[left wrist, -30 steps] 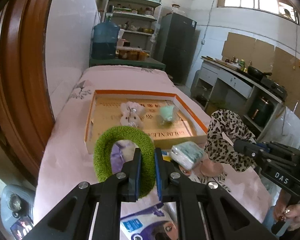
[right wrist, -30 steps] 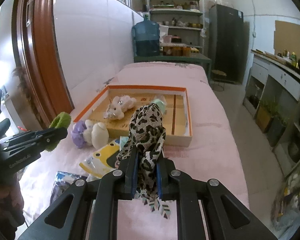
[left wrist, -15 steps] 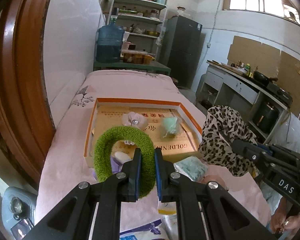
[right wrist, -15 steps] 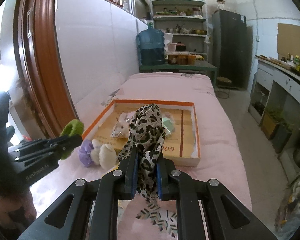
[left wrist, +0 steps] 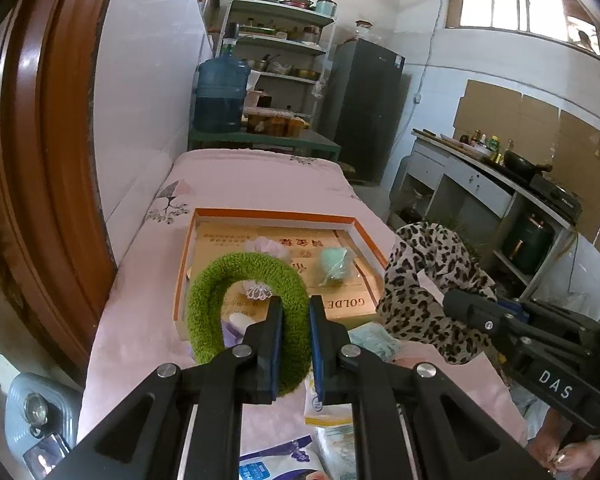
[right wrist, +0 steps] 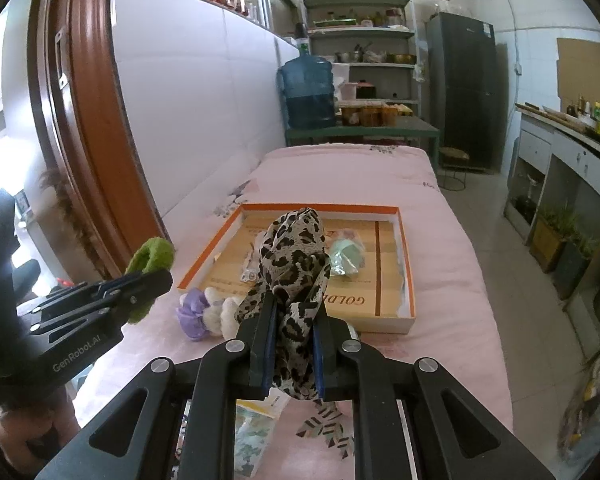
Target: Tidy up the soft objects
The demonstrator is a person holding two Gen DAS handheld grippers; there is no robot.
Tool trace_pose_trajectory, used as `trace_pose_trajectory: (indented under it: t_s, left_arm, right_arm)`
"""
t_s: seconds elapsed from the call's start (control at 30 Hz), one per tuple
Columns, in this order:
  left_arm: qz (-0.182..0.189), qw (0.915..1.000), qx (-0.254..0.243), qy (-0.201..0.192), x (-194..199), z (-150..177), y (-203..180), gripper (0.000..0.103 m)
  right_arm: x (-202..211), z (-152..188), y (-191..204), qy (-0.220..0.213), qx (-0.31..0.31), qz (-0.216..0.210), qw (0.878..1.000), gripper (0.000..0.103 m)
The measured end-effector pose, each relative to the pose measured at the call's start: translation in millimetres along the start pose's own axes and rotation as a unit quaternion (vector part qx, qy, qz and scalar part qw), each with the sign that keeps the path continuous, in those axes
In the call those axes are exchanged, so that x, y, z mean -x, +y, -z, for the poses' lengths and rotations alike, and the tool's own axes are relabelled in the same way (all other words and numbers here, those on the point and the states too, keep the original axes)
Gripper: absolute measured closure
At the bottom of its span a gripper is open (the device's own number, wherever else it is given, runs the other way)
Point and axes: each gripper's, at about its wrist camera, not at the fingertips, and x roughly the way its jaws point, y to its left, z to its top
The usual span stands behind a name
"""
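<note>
A: Two views, each with something the other lacks. From the left wrist a small white plush toy lies in the orange-rimmed tray, mostly behind the green scrunchie, and a pale tissue pack sits just in front of the tray.

B: And the right wrist?

A: It shows purple and cream scrunchies on the pink bedspread, touching the tray's near left corner. Both views show a mint-green item in a clear bag inside the tray.

B: How do the tools stand?

A: The left tool is nearly closed, pinching the green scrunchie, held above the bed before the tray. The right tool is clamped on a leopard-print scarf, which bunches up over the tray's front edge and hangs below the fingers
</note>
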Motion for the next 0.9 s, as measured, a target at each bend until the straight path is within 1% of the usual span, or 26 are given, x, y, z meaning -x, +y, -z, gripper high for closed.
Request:
trace_pose_trajectory:
  t_s: [0.2,0.5,0.77,0.9]
  left_arm:
    - [0.008,1.0,-0.001,0.0,-0.9,-3.2,-3.8,0.091]
    - [0.019,0.9998,0.006,0.009,5.9,9.8,-5.0,0.091]
    - [0.033,0.9994,-0.005,-0.011,28.8,17.6,-11.3,0.091]
    - [0.025,0.9994,-0.019,-0.012,32.5,20.2,-16.8,0.091]
  right_arm:
    - [0.3,-0.4,0.2,0.0,-0.004,-0.001,1.0,0.088]
    - [3.4,5.0,5.0,0.01,-0.007,-0.002,1.0,0.088]
    - [26.7,10.2,14.7,-0.008,-0.002,0.01,1.0,0.088]
    - [35.1,14.6,20.8,-0.018,0.008,0.021,1.0,0.088]
